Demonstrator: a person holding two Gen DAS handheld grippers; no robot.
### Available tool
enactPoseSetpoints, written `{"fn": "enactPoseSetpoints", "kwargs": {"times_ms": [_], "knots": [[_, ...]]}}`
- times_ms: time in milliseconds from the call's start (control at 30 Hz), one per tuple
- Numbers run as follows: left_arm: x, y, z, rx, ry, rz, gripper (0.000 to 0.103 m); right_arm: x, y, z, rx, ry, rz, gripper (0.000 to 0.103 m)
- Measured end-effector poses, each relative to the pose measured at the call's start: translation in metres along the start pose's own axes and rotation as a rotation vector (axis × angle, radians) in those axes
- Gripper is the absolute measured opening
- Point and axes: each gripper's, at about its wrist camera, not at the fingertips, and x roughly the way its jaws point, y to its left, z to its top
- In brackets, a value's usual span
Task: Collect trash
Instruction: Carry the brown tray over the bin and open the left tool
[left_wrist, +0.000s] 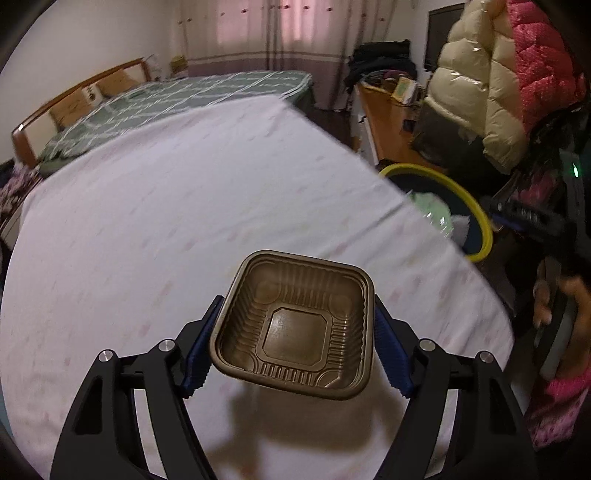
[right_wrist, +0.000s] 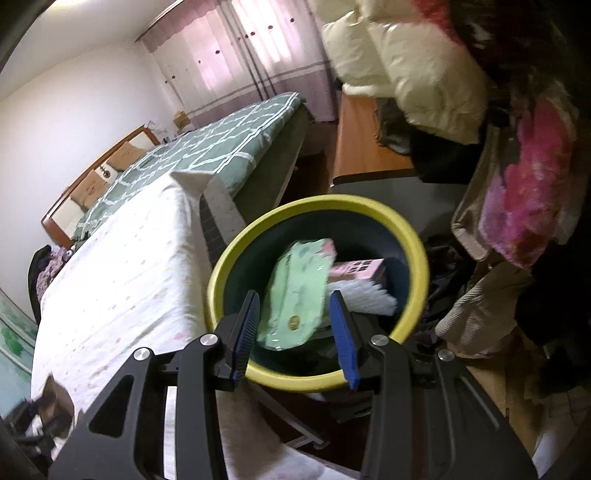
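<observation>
A brown square plastic tray (left_wrist: 295, 325) hangs a little above the white patterned tablecloth (left_wrist: 166, 229) and throws a shadow on it. My left gripper (left_wrist: 297, 301) is shut on the tray, one blue pad against each side wall. To the right, past the table's edge, stands a yellow-rimmed dark bin (left_wrist: 484, 221) with a green packet (left_wrist: 432, 214) in it. My right gripper (right_wrist: 293, 295) hovers over that bin (right_wrist: 413, 236), open. The green packet (right_wrist: 299, 291) shows through the gap, lying in the bin beside a pink box (right_wrist: 358, 269) and a white ridged piece (right_wrist: 365, 295).
The bin stands on the floor tight against the table's corner (right_wrist: 192, 181). Behind the table is a bed with a green checked cover (left_wrist: 184, 92). Puffy jackets (left_wrist: 491, 81) and piled clothes (right_wrist: 524, 206) crowd the right side. A hand (left_wrist: 554, 302) shows at the right edge.
</observation>
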Motion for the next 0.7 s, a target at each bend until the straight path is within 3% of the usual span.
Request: {"fn": "enactPoseSetpoints", "kwargs": {"times_ms": [233,433,700], "knots": [[0.034,-0.057,0.070,0.095,-0.009,-0.079,0.074,-0.010,-0.034,0.005,0.033,-0.026,-0.036,0.038],[0.077,-0.116,0.110,0.182,0.014,-0.116,0.074,-0.017,-0.060,0.006,0.055,-0.036,-0.066,0.040],[0.132,-0.184,0.127,0.259,0.088,-0.166,0.074,-0.027,-0.084,0.007,0.081,-0.049,-0.105,0.041]]}}
